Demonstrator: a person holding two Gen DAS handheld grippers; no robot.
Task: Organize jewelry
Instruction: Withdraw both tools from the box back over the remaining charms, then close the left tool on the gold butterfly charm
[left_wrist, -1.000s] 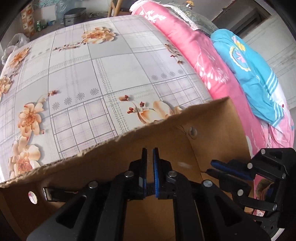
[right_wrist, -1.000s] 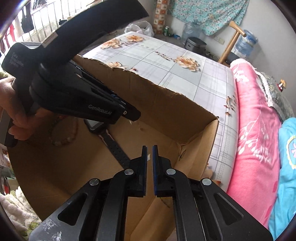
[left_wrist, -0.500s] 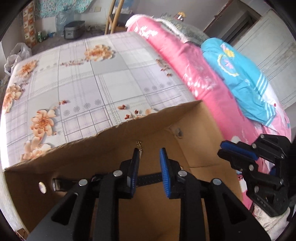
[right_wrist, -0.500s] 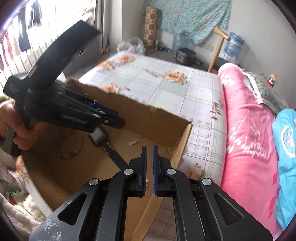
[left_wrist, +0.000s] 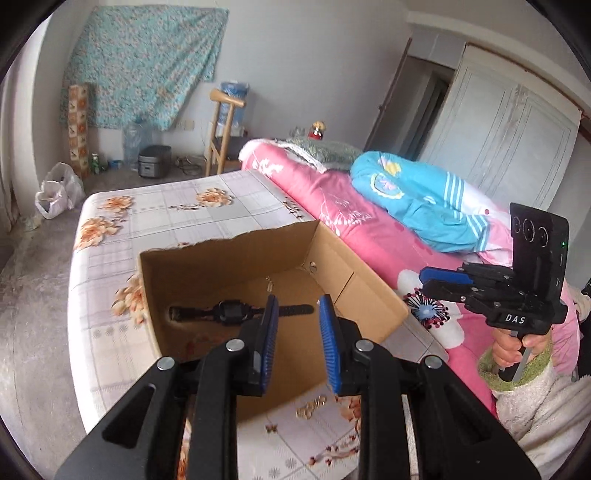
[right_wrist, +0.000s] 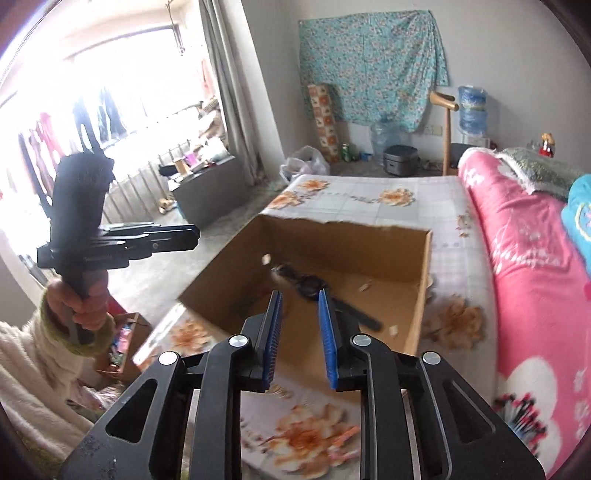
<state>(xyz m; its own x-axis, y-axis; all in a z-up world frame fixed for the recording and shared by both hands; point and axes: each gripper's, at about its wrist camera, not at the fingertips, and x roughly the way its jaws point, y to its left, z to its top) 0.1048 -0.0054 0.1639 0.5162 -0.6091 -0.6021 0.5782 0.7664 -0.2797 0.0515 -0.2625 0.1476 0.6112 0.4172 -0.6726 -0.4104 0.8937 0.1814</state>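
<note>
Apparently both claws hang above the bed (left_wrist: 155, 218) with nothing in them. Furthest left, the left claw (left_wrist: 295, 332) stands slightly parted and empty, aimed down at the cardboard box (left_wrist: 369, 295), which serves as the collecting place. On the box floor lies a black watch (left_wrist: 232, 312), with a small gold trinket (left_wrist: 269, 283) beyond it. Another gold chain (left_wrist: 312, 406) lies outside on the sheet, likely next to gather. The right claw (right_wrist: 299, 332) is opening, nothing between its pads.
</note>
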